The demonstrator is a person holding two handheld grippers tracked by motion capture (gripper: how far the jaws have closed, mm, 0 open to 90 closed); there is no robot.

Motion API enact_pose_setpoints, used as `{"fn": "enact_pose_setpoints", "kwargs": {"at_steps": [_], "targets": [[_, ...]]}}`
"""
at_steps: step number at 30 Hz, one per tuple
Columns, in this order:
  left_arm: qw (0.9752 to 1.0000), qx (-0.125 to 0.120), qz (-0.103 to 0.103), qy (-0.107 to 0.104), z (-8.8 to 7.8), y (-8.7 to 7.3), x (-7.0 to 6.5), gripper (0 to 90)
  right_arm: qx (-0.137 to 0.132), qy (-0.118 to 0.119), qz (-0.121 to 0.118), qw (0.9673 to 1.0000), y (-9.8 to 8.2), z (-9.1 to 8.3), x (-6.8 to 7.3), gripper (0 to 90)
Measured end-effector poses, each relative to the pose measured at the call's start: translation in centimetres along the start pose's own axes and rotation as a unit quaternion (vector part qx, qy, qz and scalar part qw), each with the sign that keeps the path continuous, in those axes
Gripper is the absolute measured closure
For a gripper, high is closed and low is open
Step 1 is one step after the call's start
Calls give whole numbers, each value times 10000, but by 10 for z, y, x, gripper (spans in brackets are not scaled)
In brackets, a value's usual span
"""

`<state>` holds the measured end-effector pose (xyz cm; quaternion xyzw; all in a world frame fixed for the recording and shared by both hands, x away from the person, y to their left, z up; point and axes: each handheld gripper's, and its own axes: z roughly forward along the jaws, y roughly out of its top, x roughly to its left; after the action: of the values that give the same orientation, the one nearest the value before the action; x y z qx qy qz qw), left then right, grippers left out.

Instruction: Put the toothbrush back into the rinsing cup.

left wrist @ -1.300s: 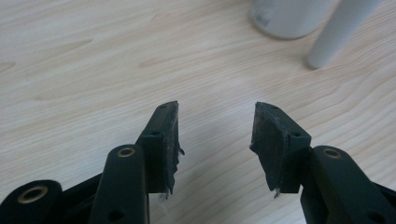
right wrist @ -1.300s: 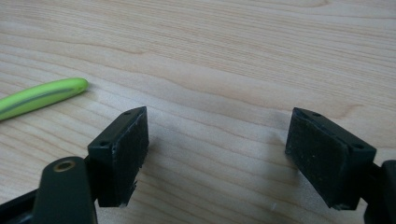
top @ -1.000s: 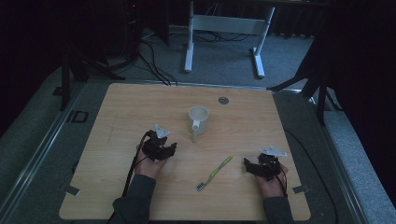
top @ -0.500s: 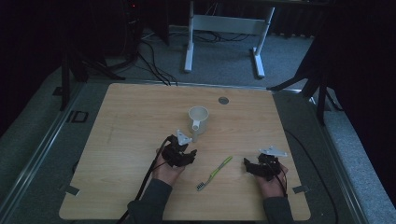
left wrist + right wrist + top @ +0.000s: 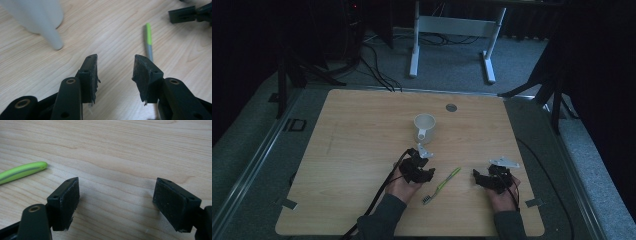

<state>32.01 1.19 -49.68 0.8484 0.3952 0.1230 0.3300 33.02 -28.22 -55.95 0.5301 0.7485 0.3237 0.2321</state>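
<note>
A white mug stands near the middle of the wooden table, its handle pointing toward the person. A green and grey toothbrush lies slanted on the table between the two hands. My left gripper sits just left of the toothbrush and below the mug, open with nothing between its jaws. The toothbrush handle runs past its right jaw. My right gripper rests to the right of the toothbrush, open wide and empty. The toothbrush's green tip lies off its left jaw.
A small round grey disc is set in the table near its far edge. Tape marks the near corners. Cables trail from the left gripper toward the near edge. A white stand is on the floor beyond.
My left gripper has moved right across the table, from well left of the mug to just beside the toothbrush. The right gripper has stayed put.
</note>
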Motion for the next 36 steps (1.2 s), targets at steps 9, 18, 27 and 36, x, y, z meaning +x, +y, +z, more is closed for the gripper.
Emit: {"fn": "enact_pose_setpoints", "kwargs": {"at_steps": [9,18,27,36], "targets": [[9998,129,4,-163,1,14,-4,565,-1,0,11,10000,0,0,0,210],[9986,453,165,-196,4,22,-10,583,5,1,10,10000,0,0,0,210],[9960,770,295,-342,12,26,-20,594,-1,3,6,10000,0,0,0,210],[9930,1044,475,-275,17,29,-31,595,-2,3,13,10000,0,0,0,210]]}}
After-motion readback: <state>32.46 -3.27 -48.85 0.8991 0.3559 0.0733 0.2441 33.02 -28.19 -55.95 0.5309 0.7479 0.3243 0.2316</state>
